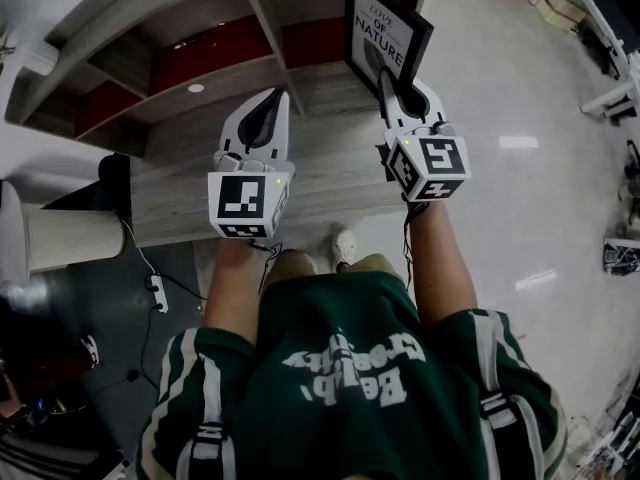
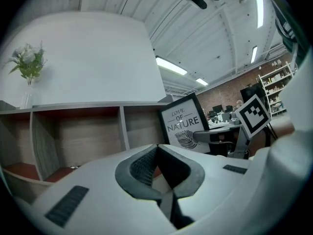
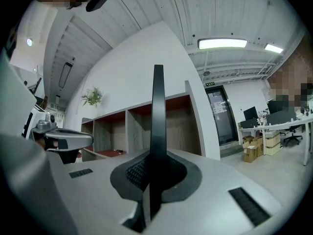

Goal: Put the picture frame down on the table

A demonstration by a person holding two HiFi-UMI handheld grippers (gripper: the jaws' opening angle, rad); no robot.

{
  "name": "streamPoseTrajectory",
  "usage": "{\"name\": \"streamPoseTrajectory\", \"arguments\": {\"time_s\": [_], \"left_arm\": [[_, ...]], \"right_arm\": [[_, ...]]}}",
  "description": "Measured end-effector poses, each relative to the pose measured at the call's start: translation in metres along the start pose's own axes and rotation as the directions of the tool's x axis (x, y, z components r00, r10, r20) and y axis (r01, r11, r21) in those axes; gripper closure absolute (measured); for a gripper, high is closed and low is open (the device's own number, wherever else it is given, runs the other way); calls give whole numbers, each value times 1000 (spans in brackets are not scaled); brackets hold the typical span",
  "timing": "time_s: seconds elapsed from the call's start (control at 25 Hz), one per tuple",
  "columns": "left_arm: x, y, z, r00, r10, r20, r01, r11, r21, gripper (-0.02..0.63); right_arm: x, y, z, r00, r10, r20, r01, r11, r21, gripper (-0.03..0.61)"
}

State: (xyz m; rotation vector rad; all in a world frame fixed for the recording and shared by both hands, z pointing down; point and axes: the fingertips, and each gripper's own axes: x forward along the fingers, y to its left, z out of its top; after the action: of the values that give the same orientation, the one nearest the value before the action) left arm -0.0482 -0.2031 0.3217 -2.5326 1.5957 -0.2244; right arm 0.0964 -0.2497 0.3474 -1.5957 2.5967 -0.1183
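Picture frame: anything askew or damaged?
Nothing stands out. The picture frame is gripped edge-on in the right tool, roughly upright over the table, with no damage visible. The left tool is shut and empty.

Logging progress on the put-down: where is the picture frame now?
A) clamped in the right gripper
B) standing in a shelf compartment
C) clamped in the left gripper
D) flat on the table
A: the right gripper has its jaws closed on the picture frame, which shows edge-on between them in the right gripper view; the left gripper is shut and empty.
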Motion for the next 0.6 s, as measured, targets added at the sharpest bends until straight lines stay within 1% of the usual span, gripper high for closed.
{"name": "streamPoseTrajectory", "arguments": {"time_s": [0.28, 0.6], "left_arm": [[12, 10, -4, 1000, 16, 2, -16, 1000, 0, 595], [34, 15, -8, 1000, -4, 2, 4, 1000, -3, 595]], "right_arm": [[23, -13, -8, 1000, -6, -8, 6, 1000, 2, 538], [44, -26, -14, 1000, -25, -17, 25, 1000, 5, 538]]}}
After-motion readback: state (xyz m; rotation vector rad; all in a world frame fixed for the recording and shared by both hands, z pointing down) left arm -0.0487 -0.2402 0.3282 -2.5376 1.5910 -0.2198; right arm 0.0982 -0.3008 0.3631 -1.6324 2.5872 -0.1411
